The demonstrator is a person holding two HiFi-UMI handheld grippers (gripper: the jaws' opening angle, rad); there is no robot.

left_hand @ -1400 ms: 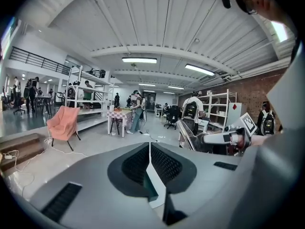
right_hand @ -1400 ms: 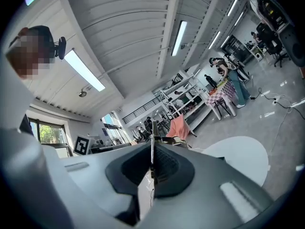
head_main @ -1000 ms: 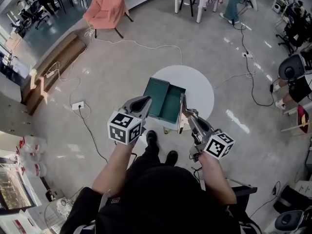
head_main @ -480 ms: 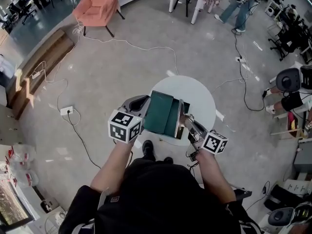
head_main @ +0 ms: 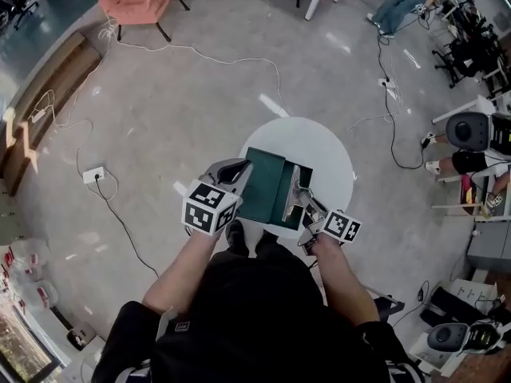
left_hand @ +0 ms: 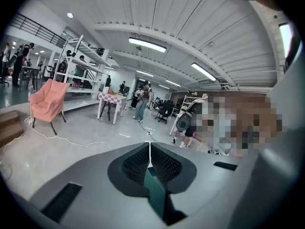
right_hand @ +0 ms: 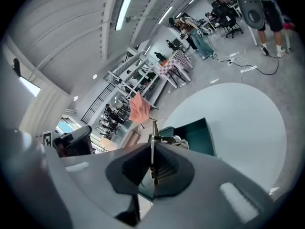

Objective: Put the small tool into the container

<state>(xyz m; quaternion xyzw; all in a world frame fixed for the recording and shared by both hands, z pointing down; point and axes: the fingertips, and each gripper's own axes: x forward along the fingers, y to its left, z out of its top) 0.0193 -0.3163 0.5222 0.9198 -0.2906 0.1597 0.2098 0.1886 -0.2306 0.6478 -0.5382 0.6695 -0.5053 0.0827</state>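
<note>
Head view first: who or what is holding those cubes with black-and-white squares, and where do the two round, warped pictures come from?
There is no robot here. A person holds a pair of hand tongs in each hand, and the patterned cube on each pair is part of it. The head view comes from a camera on the person's head, looking down. Each round picture comes from a camera riding on one pair of tongs, looking along its jaws. The left tongs are shut on a wall of the green container, above the round white table. The right tongs are shut on a thin metal tool, held by the container's right side. I can't tell whether the container rests on the table.
</note>
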